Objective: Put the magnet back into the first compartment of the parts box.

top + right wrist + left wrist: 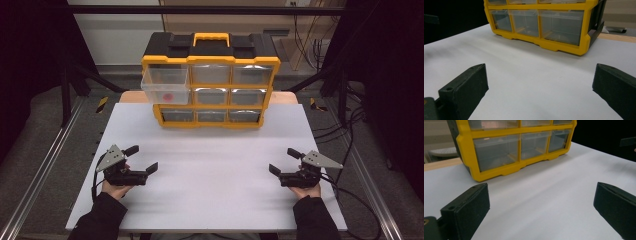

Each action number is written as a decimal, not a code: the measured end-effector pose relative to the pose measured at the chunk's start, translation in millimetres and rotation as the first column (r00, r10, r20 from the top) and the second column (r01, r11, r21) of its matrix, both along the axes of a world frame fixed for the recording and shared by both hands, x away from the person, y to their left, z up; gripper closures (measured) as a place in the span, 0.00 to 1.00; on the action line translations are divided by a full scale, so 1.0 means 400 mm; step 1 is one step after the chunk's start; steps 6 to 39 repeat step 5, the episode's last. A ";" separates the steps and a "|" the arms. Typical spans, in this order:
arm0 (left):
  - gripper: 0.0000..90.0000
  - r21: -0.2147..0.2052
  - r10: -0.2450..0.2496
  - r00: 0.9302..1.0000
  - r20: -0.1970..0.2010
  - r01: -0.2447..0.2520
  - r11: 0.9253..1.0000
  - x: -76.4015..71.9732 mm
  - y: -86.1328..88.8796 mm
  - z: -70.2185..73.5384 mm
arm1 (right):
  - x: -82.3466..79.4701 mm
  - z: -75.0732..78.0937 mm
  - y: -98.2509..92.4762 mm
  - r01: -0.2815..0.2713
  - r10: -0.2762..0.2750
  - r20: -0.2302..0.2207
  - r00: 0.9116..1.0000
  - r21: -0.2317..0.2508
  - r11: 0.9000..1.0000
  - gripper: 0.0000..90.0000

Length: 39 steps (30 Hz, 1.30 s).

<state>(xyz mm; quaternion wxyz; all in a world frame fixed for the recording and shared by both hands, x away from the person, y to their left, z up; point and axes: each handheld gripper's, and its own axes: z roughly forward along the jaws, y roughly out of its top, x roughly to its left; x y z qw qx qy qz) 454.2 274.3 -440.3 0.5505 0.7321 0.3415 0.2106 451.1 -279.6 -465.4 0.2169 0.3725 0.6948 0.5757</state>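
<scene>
Left gripper point(142, 159) and right gripper point(285, 161) rest wide open and empty on the desk point(210, 175), well short of the yellow drawer cabinet point(210, 90), whose top-left drawer point(166, 85) is pulled out

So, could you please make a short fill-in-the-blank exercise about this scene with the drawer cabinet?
1. The organizer has a frame of ____ colour.
2. The pulled-out drawer is in the ____ row.
3. Inside that drawer lies a small ____ object.
4. The left gripper and right gripper are both ____.

Missing words: yellow; top; red; open
</scene>
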 end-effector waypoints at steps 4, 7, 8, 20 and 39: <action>0.00 0.012 0.008 1.000 -0.005 -0.008 1.000 0.000 0.006 -0.009 | -0.001 0.000 0.001 0.001 -0.001 -0.008 1.000 0.004 1.000 0.00; 0.00 0.012 0.008 1.000 -0.005 -0.008 1.000 0.000 0.006 -0.009 | 0.000 0.000 0.001 0.000 0.000 -0.004 1.000 0.003 1.000 0.00; 0.00 0.012 0.008 1.000 -0.005 -0.008 1.000 0.000 0.006 -0.009 | 0.000 0.000 0.001 0.000 0.000 -0.004 1.000 0.003 1.000 0.00; 0.00 0.012 0.008 1.000 -0.005 -0.008 1.000 0.000 0.006 -0.009 | 0.000 0.000 0.001 0.000 0.000 -0.004 1.000 0.003 1.000 0.00; 0.00 0.012 0.008 1.000 -0.005 -0.008 1.000 0.000 0.006 -0.009 | 0.000 0.000 0.001 0.000 0.000 -0.004 1.000 0.003 1.000 0.00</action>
